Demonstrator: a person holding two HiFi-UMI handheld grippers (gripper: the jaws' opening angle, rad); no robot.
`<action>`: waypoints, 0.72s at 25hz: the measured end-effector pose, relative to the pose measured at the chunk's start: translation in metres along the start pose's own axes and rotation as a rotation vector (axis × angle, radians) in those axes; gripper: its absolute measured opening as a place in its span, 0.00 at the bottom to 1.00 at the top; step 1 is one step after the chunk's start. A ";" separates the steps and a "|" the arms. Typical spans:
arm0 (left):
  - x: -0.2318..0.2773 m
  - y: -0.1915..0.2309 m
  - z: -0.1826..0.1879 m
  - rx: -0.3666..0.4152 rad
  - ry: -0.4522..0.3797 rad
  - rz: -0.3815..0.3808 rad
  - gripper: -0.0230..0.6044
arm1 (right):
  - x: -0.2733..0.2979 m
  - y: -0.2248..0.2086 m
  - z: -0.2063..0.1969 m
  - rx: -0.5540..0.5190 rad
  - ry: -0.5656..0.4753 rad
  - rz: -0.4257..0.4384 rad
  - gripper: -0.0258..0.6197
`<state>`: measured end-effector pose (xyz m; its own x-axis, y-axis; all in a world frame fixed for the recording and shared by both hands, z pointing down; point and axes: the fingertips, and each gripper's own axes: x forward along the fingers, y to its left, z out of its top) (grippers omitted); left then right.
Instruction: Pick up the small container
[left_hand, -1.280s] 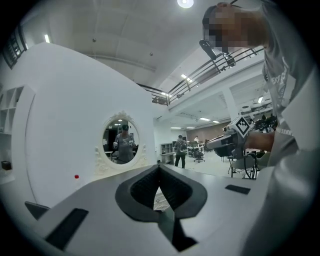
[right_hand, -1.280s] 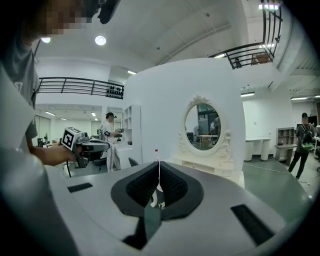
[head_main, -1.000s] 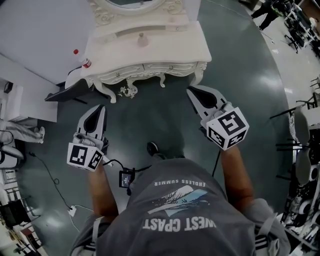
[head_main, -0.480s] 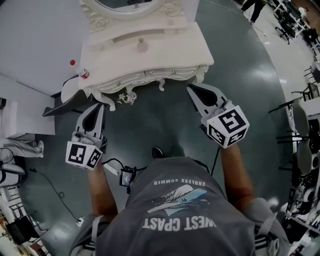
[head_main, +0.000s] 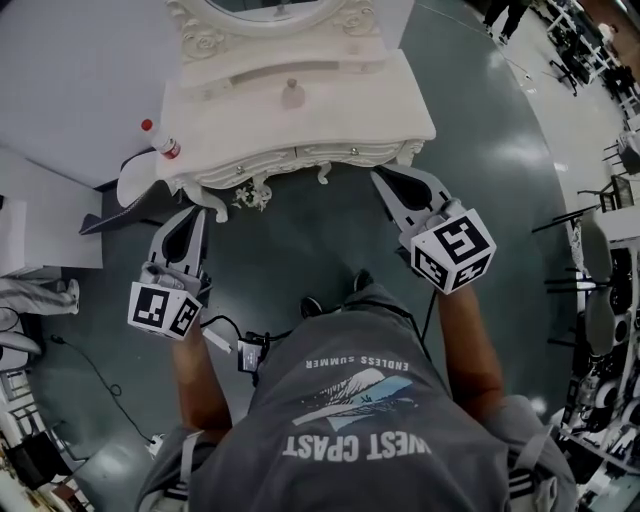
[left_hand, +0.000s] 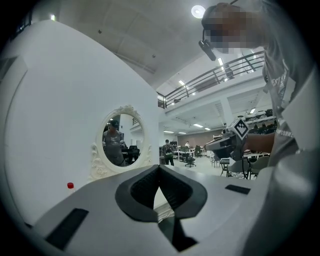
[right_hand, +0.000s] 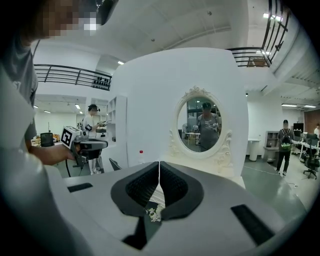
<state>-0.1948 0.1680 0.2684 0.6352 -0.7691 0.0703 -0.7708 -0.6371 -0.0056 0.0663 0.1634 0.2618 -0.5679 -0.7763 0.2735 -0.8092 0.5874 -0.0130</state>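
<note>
The small container (head_main: 291, 93), a pale little jar with a knob on top, stands on the white dressing table (head_main: 340, 110) in the head view, near the middle of its top. My left gripper (head_main: 195, 214) is shut and empty, held in front of the table's left front leg. On the other side my right gripper (head_main: 379, 178) is shut and empty too, its tip just short of the table's right front corner. In the left gripper view the jaws (left_hand: 160, 168) meet with nothing between them; the same holds in the right gripper view (right_hand: 159, 165). Neither gripper view shows the container.
An oval mirror (right_hand: 201, 124) in an ornate white frame rises behind the table. A bottle with a red cap (head_main: 165, 146) stands at the table's left end. A dark panel (head_main: 110, 215) lies on the floor at left. Chairs and stands (head_main: 600, 300) crowd the right edge.
The table has drawn nearer to both grippers in the head view, and the person's feet have shifted forward. Both grippers stay shut.
</note>
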 end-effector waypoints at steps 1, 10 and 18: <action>0.003 0.002 -0.002 -0.004 0.004 0.005 0.06 | 0.005 -0.003 0.000 -0.001 0.003 0.006 0.08; 0.021 0.032 -0.004 -0.021 0.030 0.149 0.06 | 0.074 -0.040 0.005 -0.002 0.018 0.136 0.08; 0.053 0.052 -0.006 -0.042 0.054 0.273 0.06 | 0.141 -0.074 0.017 -0.020 0.031 0.274 0.08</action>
<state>-0.2010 0.0944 0.2781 0.4009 -0.9076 0.1247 -0.9152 -0.4029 0.0097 0.0439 0.0063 0.2846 -0.7602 -0.5806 0.2915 -0.6227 0.7791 -0.0719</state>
